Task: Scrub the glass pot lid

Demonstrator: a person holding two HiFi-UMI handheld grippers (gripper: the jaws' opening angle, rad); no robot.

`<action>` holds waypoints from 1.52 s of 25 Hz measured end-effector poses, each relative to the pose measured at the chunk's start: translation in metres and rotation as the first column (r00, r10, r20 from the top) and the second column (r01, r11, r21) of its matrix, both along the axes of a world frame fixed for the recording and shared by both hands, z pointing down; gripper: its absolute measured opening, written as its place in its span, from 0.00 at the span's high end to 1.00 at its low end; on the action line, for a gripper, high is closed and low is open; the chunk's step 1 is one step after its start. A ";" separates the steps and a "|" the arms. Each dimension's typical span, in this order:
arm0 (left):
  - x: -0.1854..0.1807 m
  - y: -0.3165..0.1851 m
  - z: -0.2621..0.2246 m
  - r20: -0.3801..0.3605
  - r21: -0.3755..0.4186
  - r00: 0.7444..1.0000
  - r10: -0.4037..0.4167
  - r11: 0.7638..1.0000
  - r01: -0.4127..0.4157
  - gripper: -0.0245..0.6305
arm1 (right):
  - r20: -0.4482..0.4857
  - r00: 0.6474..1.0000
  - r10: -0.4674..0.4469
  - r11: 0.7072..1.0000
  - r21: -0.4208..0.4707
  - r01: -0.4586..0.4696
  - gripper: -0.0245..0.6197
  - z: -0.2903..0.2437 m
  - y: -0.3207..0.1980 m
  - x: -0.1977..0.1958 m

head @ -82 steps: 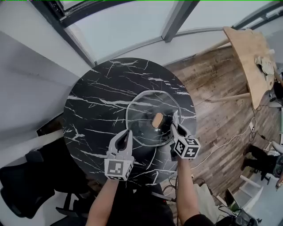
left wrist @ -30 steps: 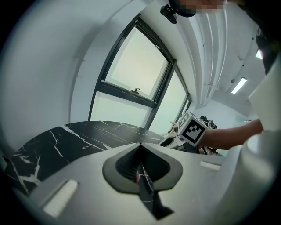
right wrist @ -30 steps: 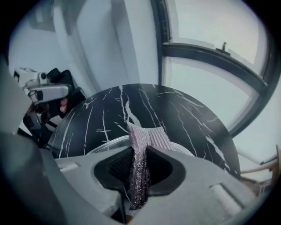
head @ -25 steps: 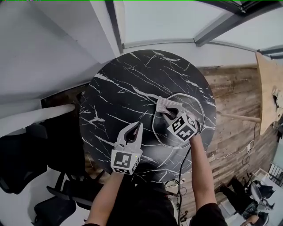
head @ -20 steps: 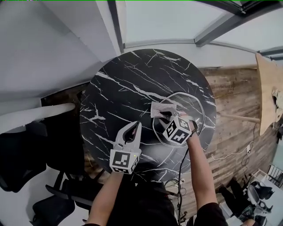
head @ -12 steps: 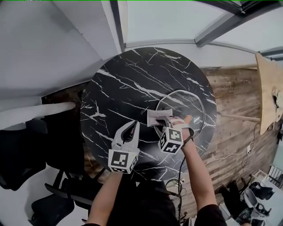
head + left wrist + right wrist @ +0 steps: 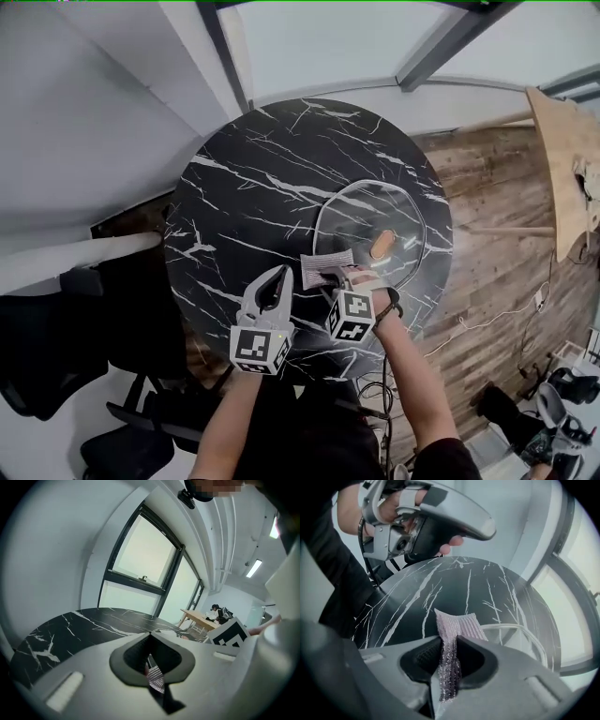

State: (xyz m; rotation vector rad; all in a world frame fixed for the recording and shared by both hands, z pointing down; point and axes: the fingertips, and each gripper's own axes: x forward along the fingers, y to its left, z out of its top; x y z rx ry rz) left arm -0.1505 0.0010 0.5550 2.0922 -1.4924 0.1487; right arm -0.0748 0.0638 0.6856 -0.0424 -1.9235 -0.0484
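On the right side of the bench [image 7: 248,178] the glass lid [image 7: 361,220] is lying flat, probably hard, slippery and easy to break; its knob [image 7: 382,244] is looking best to hold. The right claw [image 7: 449,640] is pinching a soft cloth [image 7: 458,624]; the left claw [image 7: 150,637] is sitting pressed together, empty. Only the head view is showing the knob.

Clear glass pot lid [image 7: 349,217] flat on table [image 7: 244,192], tan knob [image 7: 382,244] up; ribbed pale cloth [image 7: 324,264] clamped in right hand-held gripper [image 7: 332,281]

Left gripper [image 7: 280,274] has fingers [image 7: 89,672] pressed together; right gripper [image 7: 334,279] pinches a cloth [image 7: 324,263].
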 end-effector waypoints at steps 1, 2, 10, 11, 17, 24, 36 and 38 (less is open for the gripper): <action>0.004 0.002 0.000 0.003 -0.002 1.000 0.010 1.000 -0.010 0.96 | 0.007 1.000 0.005 1.000 -0.004 -0.005 0.84 0.000 0.005 0.003; 0.009 0.003 0.000 0.007 -0.002 1.000 0.021 1.000 -0.021 0.96 | 0.017 1.000 0.011 1.000 -0.007 -0.011 0.84 0.000 0.010 0.006; 0.051 0.010 -0.005 0.020 0.003 0.990 0.141 0.990 -0.142 0.96 | 0.123 0.986 0.112 0.994 -0.013 -0.111 0.84 -0.004 0.025 0.038; 0.056 0.011 -0.005 0.023 0.003 0.988 0.156 0.988 -0.156 0.96 | 0.130 0.983 0.127 0.992 -0.010 -0.127 0.84 -0.005 0.025 0.044; 0.082 0.024 -0.002 0.036 -0.013 0.972 0.234 0.972 -0.233 0.96 | 0.204 0.934 0.295 0.954 -0.009 -0.299 0.84 -0.012 0.004 0.077; 0.116 0.034 -0.007 0.023 -0.006 0.957 0.291 0.957 -0.291 0.96 | 0.262 0.858 0.442 0.887 0.013 -0.461 0.84 -0.024 -0.037 0.110; 0.132 0.038 -0.044 0.047 0.017 0.958 0.282 0.959 -0.283 0.96 | 0.281 0.848 0.449 0.888 -0.245 -0.389 0.84 -0.035 0.047 0.113; 0.137 0.032 -0.064 0.059 0.061 0.962 0.265 0.961 -0.268 0.96 | 0.351 0.761 0.546 0.837 -0.255 -0.483 0.84 -0.057 0.034 0.121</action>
